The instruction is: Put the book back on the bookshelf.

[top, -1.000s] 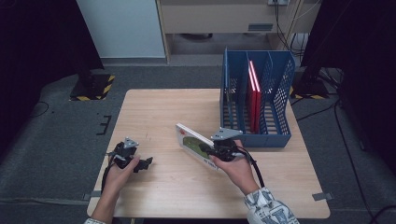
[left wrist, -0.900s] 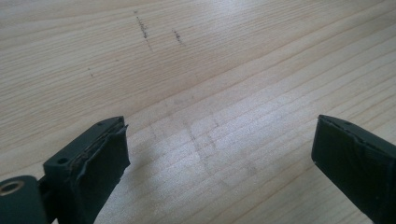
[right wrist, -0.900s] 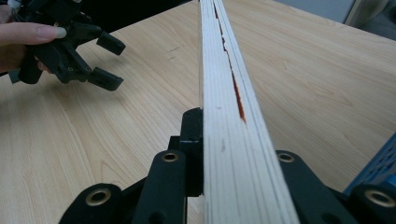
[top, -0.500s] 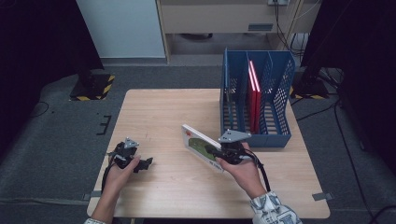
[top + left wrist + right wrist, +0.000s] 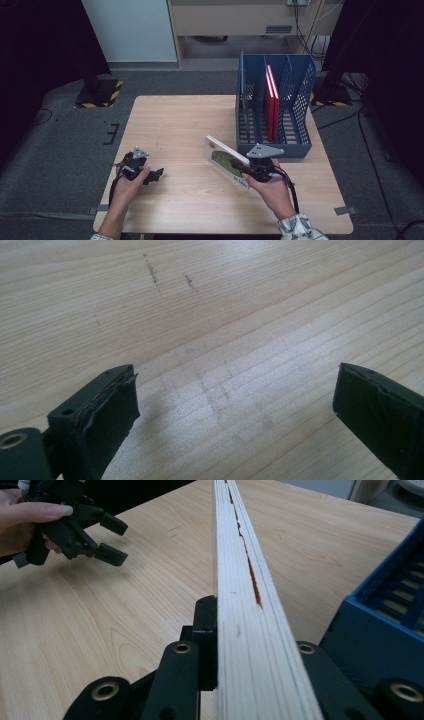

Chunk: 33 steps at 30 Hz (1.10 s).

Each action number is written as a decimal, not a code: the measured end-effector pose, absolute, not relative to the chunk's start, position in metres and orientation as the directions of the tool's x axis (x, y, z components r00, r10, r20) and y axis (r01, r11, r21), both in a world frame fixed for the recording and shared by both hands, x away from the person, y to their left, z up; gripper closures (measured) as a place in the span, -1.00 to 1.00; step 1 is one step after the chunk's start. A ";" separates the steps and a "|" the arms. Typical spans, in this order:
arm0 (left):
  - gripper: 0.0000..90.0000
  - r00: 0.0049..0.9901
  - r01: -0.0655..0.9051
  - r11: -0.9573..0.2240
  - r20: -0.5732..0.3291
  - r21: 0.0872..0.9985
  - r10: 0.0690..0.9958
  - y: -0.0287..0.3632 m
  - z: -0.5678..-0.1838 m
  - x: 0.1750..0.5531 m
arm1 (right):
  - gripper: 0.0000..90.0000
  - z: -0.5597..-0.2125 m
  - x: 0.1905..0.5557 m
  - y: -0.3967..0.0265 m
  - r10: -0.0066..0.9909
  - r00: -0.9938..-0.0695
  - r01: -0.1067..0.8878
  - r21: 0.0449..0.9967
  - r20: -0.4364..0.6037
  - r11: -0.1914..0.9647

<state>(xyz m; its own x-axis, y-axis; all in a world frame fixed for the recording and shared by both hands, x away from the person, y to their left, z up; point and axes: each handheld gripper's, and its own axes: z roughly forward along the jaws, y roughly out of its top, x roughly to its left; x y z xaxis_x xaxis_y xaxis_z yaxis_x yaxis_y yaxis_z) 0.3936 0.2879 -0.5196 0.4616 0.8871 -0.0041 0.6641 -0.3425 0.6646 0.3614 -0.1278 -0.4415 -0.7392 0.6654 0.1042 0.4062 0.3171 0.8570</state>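
Right gripper [image 5: 244, 169] with fingers pinching a thin book [image 5: 226, 161] near its edge, tilted above the surface [image 5: 180, 125] just before the blue file rack [image 5: 305, 107]; judged light, stiff, smooth-covered, best clamped near the spine; right gripper view reveals the page edges [image 5: 245, 605]; left gripper [image 5: 152, 175] rests with fingers [image 5: 107, 405] spread, empty.

book [image 5: 240, 580]: far end cut off at top edge | cover print [image 5: 225, 161]: too small to read | right-hand finger: hidden behind pages
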 end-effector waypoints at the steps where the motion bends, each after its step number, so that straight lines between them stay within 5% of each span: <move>1: -0.92 0.461 0.665 -0.342 -0.005 0.665 0.888 0.288 -0.520 0.394 | 0.68 -0.441 0.360 -0.130 0.666 -0.738 0.406 0.858 0.103 0.317; 33: -0.91 0.467 0.675 -0.351 -0.007 0.649 0.884 0.286 -0.523 0.393 | 0.68 -0.408 0.336 -0.195 0.751 -0.651 0.414 0.881 0.110 0.230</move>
